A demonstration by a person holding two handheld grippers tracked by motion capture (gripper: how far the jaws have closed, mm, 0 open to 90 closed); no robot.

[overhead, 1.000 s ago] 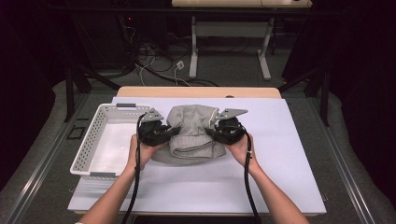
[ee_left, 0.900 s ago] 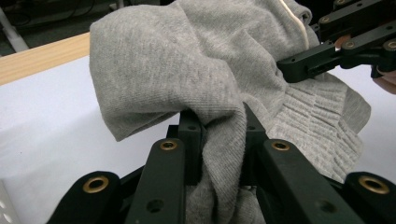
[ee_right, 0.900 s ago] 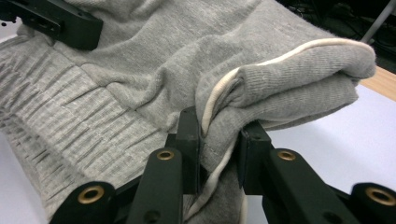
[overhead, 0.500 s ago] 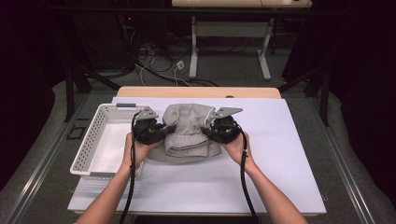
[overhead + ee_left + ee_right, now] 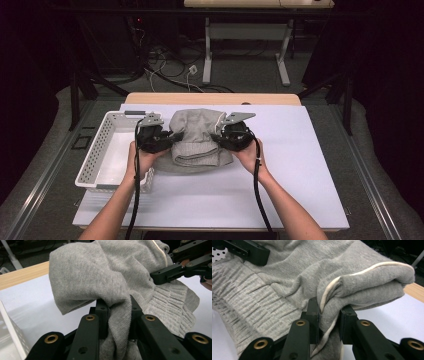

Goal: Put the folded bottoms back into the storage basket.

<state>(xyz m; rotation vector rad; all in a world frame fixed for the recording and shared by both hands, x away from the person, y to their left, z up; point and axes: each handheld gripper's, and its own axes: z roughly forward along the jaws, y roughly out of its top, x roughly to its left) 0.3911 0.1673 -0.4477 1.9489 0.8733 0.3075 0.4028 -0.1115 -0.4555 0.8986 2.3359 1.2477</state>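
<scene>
**Grey knitted garment pinched between two hand-held grippers**

High view: a white-topped table [image 5: 300, 165] is seen at the centre of the frame, with a white perforated basket [image 5: 100, 152] lying along its left side. A folded grey garment [image 5: 197, 137] is placed at the middle of the table, just right of the basket. The left gripper [image 5: 167, 137] is held against the garment's left edge and the right gripper [image 5: 217, 136] against its right edge, each gripped by a hand whose forearm enters from the bottom of the frame. A black cable is seen trailing down from each gripper.

Left gripper view: the two black jaws are seen rising from the bottom centre, pressed onto a bunched fold of the grey garment [image 5: 112, 277]. The right gripper [image 5: 156, 277] is seen at the upper right, touching the fabric. Ribbed knit is shown at the right, and the white table surface at the left.

Right gripper view: the jaws are seen at the bottom centre, pinching a layered edge of the garment [image 5: 367, 285] trimmed with a cream cord [image 5: 372, 268]. The left gripper [image 5: 258, 257] is seen at the upper left, against the cloth.
</scene>
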